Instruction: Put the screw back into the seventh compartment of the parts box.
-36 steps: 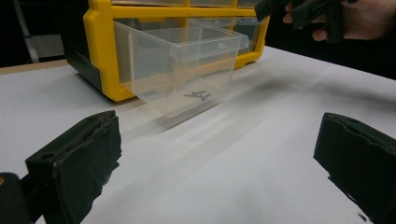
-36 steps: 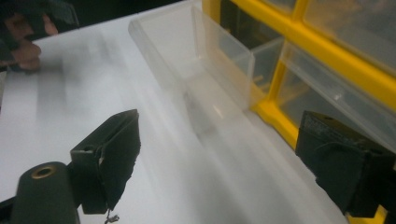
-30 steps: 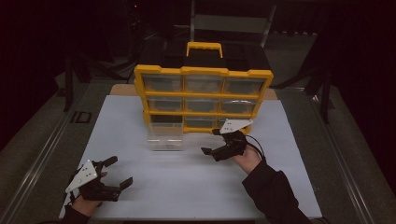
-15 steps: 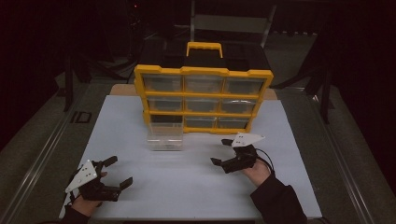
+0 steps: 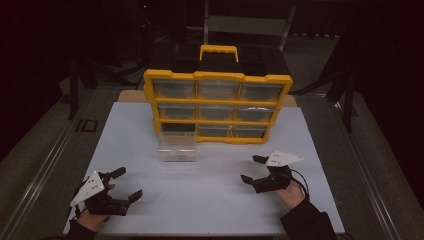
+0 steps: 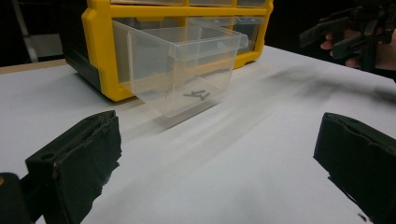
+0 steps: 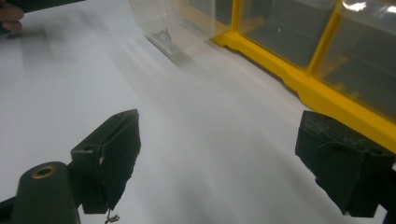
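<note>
Both tongs lie short of drawer point(image 5: 177, 148).

White table sheet point(image 5: 210, 200) seen across the lower half of the high view, laid on a wooden top point(image 5: 131, 96) exposed at the sheet's upper left corner. Dark metal rail point(image 5: 45, 165) noted along the left edge; small dark rectangle point(image 5: 86, 125) seen beside it, left of centre.

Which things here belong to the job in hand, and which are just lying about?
In the job:
clear drawer, pulled out onto the table, small dark parts inside
yellow organiser, bottom-left slot empty
left gripper, open
right gripper, open

Lying about:
white table top
dark frames behind the table
</note>
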A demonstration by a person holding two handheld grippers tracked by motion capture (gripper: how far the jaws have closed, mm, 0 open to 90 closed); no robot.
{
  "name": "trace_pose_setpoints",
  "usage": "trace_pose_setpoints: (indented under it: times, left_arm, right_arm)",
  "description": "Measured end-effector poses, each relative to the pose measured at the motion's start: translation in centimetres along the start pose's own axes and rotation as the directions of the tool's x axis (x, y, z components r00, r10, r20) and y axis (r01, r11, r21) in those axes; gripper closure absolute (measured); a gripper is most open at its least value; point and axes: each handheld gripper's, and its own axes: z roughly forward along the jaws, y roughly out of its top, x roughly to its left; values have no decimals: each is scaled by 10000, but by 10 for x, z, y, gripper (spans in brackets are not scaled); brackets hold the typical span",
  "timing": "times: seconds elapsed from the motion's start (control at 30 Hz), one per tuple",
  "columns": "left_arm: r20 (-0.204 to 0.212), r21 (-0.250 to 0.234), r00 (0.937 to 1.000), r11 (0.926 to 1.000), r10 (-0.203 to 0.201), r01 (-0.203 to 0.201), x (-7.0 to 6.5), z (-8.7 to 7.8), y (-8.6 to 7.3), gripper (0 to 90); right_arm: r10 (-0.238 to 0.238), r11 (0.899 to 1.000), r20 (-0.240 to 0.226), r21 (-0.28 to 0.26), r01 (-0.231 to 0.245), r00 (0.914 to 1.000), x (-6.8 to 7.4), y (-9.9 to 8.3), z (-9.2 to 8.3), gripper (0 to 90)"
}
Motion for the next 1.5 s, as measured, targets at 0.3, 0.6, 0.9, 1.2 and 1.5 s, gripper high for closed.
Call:
trace_pose_setpoints:
  times: [0.3, 0.6, 0.9, 1.2, 1.5]
  left_arm:
    - [-9, 2, 10000, 10000, -12, 12, 0, 0, 0, 7]
    - [-13, 26, 10000, 10000, 16, -16, 0, 1, 0, 7]
    - [-2, 36, 10000, 10000, 23, -23, 0, 1, 0, 7]
    - [-6, 77, 10000, 10000, 27, -27, 0, 1, -1, 7]
    - [-11, 110, 10000, 9999, 42, -42, 0, 1, -1, 7]
  right_arm:
    - [448, 9989, 427, -150, -442, 9981, -8, -22, -22, 141]
    - [1014, 9946, 850, -307, -991, 9912, -12, -47, -46, 141]
    - [1426, 9892, 1099, -502, -1378, 9837, -14, -65, -60, 140]
    - [1506, 9878, 1251, -591, -1442, 9807, -14, -77, -68, 141]
    - [1616, 9862, 1429, -583, -1546, 9765, -16, -85, -75, 141]
